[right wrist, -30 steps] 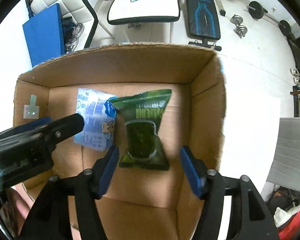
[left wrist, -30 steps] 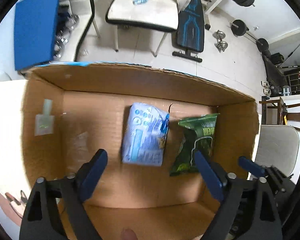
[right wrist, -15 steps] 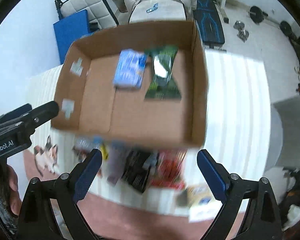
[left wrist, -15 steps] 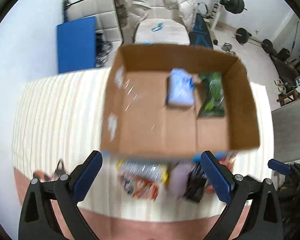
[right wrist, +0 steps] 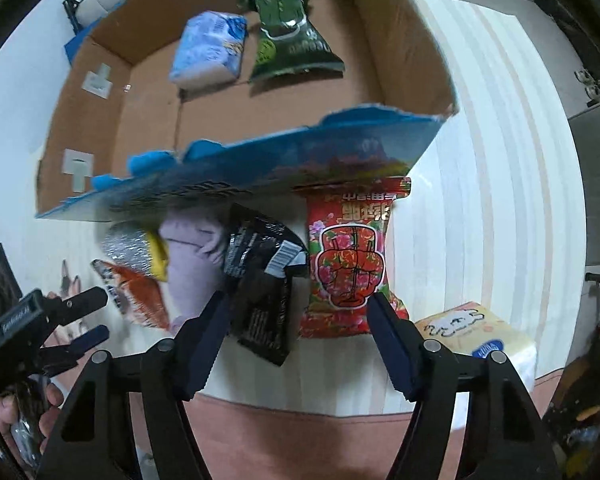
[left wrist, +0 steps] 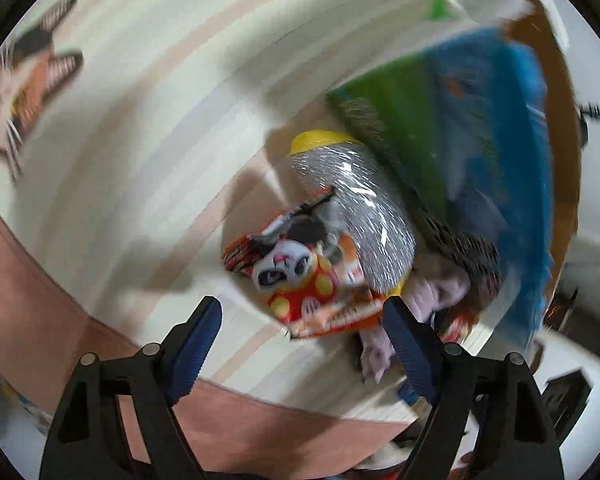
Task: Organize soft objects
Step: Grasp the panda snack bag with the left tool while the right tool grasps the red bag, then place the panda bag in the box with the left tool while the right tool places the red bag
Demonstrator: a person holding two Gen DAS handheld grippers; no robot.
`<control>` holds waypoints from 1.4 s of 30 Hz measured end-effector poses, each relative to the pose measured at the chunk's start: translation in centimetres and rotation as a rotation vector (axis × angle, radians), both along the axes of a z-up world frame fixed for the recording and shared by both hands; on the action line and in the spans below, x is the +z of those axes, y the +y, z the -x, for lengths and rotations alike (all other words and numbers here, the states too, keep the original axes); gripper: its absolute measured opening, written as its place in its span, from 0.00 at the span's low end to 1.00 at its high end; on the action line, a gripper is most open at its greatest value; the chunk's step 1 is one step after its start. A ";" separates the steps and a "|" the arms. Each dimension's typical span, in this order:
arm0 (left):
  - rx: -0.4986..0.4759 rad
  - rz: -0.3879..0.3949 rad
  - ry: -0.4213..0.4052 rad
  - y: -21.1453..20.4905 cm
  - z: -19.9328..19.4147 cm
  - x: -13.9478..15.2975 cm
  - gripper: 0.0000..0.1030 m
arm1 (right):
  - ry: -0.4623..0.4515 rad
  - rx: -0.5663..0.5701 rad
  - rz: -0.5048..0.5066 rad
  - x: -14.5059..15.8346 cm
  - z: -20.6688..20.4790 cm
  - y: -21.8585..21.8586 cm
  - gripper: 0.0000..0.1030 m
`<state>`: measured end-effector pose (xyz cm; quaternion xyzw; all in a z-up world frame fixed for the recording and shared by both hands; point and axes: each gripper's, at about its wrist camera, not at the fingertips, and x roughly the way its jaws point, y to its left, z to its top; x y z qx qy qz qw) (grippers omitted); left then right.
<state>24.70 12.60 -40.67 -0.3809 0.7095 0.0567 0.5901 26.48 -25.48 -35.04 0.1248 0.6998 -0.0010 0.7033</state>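
Observation:
A cardboard box (right wrist: 404, 36) holds a light blue tissue pack (right wrist: 210, 50) and a green snack bag (right wrist: 288, 28). In front of it lie a red flowered packet (right wrist: 350, 264), a black packet (right wrist: 262, 276), a lilac soft item (right wrist: 192, 256), a silver-and-yellow bag (right wrist: 134, 246) and an orange cat-print packet (right wrist: 138, 294). My right gripper (right wrist: 300, 336) is open and empty, just before the black and red packets. My left gripper (left wrist: 304, 344) is open and empty over the orange cat-print packet (left wrist: 300, 276); it also shows in the right wrist view (right wrist: 88, 316).
The box's blue printed outer wall (left wrist: 496, 136) rises right of the pile. A yellow-white tissue pack (right wrist: 476, 332) lies at the right front. A striped cloth (right wrist: 500, 160) covers the table, with a pink border at the near edge (right wrist: 300, 432).
Both grippers have pulled back out of the box and dropped low to the packets in front of it. The left one has swung leftward and close to the orange packet.

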 end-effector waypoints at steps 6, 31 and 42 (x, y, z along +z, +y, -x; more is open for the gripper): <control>-0.239 -0.222 0.000 -2.2 -0.2 -0.2 0.76 | 0.036 0.028 0.046 -1.2 -0.5 -0.2 0.70; -0.155 -0.169 -0.004 2.3 3.5 -1.1 0.75 | 0.199 0.090 0.108 -6.6 -0.2 0.8 0.51; -0.406 -0.318 -0.036 -1.9 4.6 -1.7 0.45 | 0.246 0.153 0.080 -6.9 4.3 2.7 0.54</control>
